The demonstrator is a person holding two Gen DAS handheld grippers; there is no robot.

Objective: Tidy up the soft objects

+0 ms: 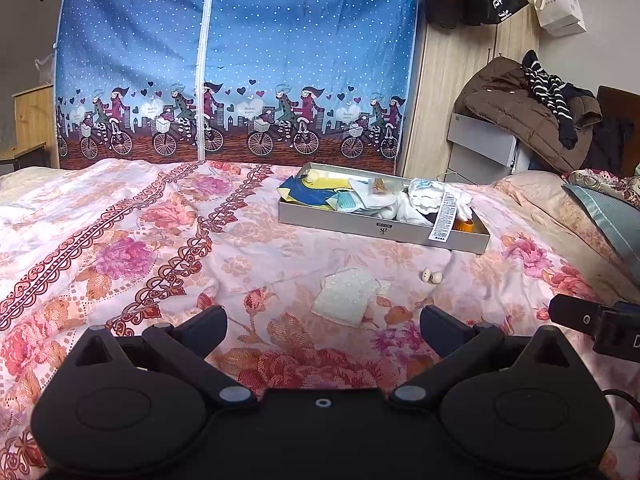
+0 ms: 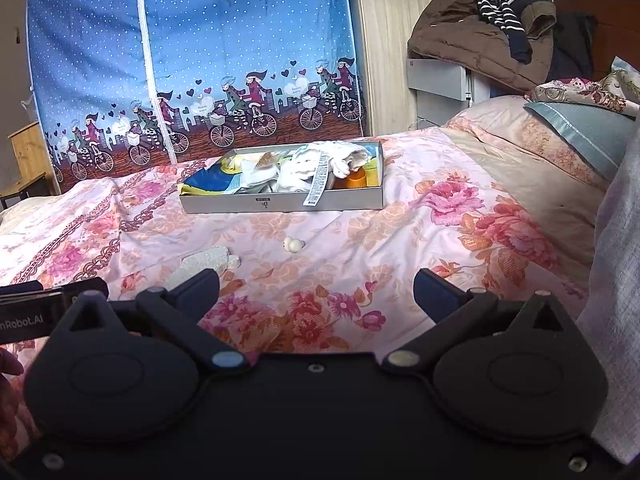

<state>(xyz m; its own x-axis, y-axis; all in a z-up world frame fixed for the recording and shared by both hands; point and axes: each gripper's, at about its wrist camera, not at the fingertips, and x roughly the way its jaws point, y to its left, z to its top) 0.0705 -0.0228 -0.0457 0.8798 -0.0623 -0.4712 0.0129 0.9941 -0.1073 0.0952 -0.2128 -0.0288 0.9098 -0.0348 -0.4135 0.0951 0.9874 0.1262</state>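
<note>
Floral bedspread (image 1: pixel 168 248), grey box (image 1: pixel 360 226) lengthwise left-right.

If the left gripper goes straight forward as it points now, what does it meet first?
Probably the white sponge lying on the bedspread, just ahead of the open left gripper. The grey box lies farther on; depth is uncertain.

we see a floral pink cotton-like bedspread (image 1: pixel 168 240), woven and matt, softly creased. on it lies a flat white textured cloth pad (image 1: pixel 346 296) with a rough, pebbly nap, and just beside it a small cream bead-like pair (image 1: pixel 432 276), smooth and slightly glossy. the shallow grey cardboard box (image 1: pixel 360 224) looks matt, its paper label strip (image 1: pixel 442 216) white and printed. both our black plastic left gripper (image 1: pixel 323 322) and black plastic right gripper (image 2: pixel 316 286) are matt, faintly grained. the blue dotted fabric wardrobe cover (image 2: pixel 200 40) has a light sheen.
</note>
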